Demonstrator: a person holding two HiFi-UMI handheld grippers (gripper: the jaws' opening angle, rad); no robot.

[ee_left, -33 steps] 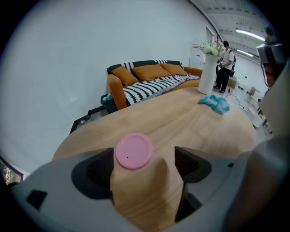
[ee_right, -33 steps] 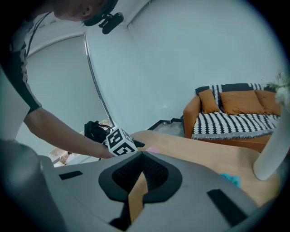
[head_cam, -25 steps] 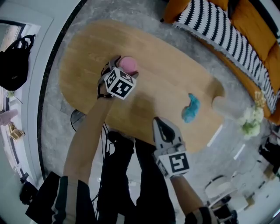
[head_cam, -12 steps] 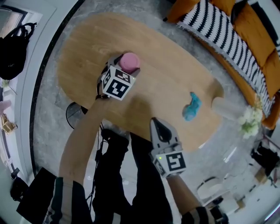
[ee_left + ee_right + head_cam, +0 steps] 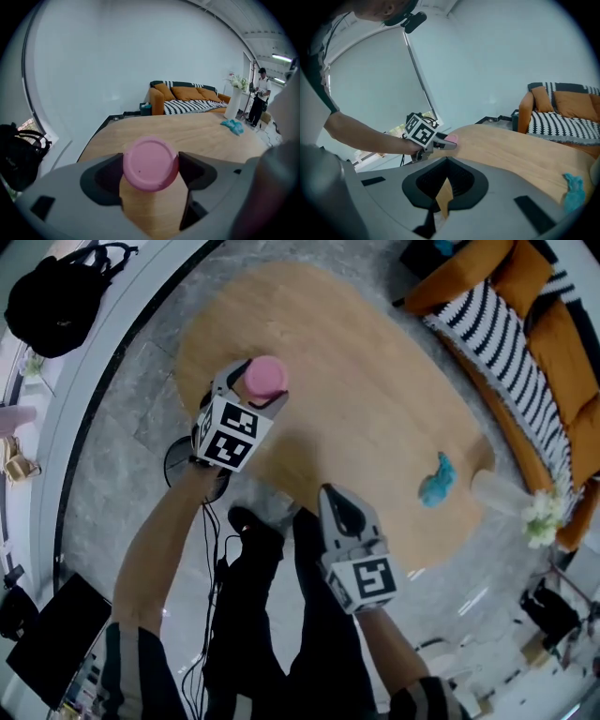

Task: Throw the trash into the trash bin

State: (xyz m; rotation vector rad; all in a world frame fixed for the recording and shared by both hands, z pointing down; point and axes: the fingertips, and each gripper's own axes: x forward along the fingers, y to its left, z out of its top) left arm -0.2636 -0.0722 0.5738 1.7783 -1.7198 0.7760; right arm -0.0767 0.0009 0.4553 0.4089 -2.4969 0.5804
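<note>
**Two grippers, one pink cup pinched over the table's left end**

Far left in the head view, a black backpack (image 5: 54, 285) sits on the pale ledge beside the grey floor. Next comes the left gripper (image 5: 255, 390), reaching over the left end of the wooden table (image 5: 375, 399). Its jaws have just been closing, and they now clamp a pink cup (image 5: 150, 163). The left gripper view shows one pad pressed against each side of the cup's round end, with tabletop visible beneath it.

Nearer the middle, the right gripper (image 5: 337, 503) hangs off the table's near edge, above the person's dark trouser legs. Its own view shows the jaws pressed together with nothing between them; only a sliver of wood shows through.

Further right, a crumpled blue scrap (image 5: 437, 480) lies on the table, well apart from both grippers. Beyond it stands a white vase of pale flowers (image 5: 535, 517), and an orange sofa (image 5: 555, 341) with a black-and-white striped throw (image 5: 495, 322).
</note>
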